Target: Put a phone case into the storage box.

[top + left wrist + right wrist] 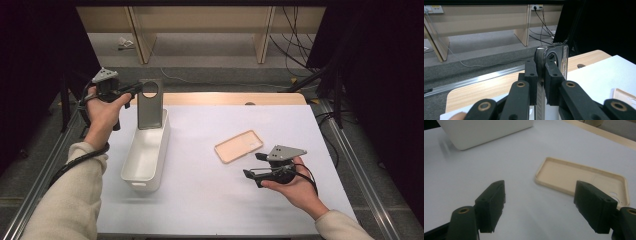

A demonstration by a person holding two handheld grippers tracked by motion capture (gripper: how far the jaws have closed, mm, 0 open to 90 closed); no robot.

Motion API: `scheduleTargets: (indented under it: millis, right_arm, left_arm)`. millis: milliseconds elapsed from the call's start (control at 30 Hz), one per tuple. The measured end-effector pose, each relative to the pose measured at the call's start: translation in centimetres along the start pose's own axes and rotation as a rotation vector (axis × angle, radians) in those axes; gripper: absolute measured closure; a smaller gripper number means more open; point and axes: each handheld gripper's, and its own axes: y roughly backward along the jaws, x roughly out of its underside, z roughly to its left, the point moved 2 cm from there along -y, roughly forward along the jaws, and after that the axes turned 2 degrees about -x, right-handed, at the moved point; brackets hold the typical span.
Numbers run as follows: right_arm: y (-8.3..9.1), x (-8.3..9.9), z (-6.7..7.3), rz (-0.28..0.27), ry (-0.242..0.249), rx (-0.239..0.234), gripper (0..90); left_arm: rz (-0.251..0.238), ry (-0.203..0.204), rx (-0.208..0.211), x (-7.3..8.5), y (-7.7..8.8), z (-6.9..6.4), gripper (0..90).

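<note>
Currently the left gripper (134, 89) clamps a dark phone case (149, 104) upright above the white bin (131, 166); lower it vertically before releasing. The right gripper (541, 205) stands wide open near the beige phone case (584, 178).

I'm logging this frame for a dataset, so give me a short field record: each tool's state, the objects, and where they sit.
left tool: shut on grey case, held upright over the bin's far end
right tool: open, low over the table, near tan case
bin: white, on table's left part
tan case: flat on table, hollow side up
</note>
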Motion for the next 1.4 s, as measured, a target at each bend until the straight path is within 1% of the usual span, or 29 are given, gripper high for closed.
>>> scheduleTargets:
  millis: [300, 467, 1100, 1400]
  right_arm:
    - [0.0, 0.0, 0.0, 0.0, -0.001, -0.001, 26.2]
    - [0.0, 0.0, 0.0, -0.001, 0.0, -0.001, 26.2]
    - [0.0, 0.0, -0.1, -0.001, 0.002, -0.001, 26.1]
    - [-0.1, 0.0, -0.1, -0.003, 0.002, 0.0, 26.0]
  left_arm:
    - [0.004, 0.01, -0.001, 0.4, -0.7, 0.2, 82.0]
    - [0.015, -0.009, -0.009, 0.6, -1.0, 0.2, 82.0]
    - [0.044, 0.014, -0.018, 2.3, -2.1, 1.0, 82.0]
    - [0.049, 0.023, -0.017, 2.8, -2.6, 1.1, 81.9]
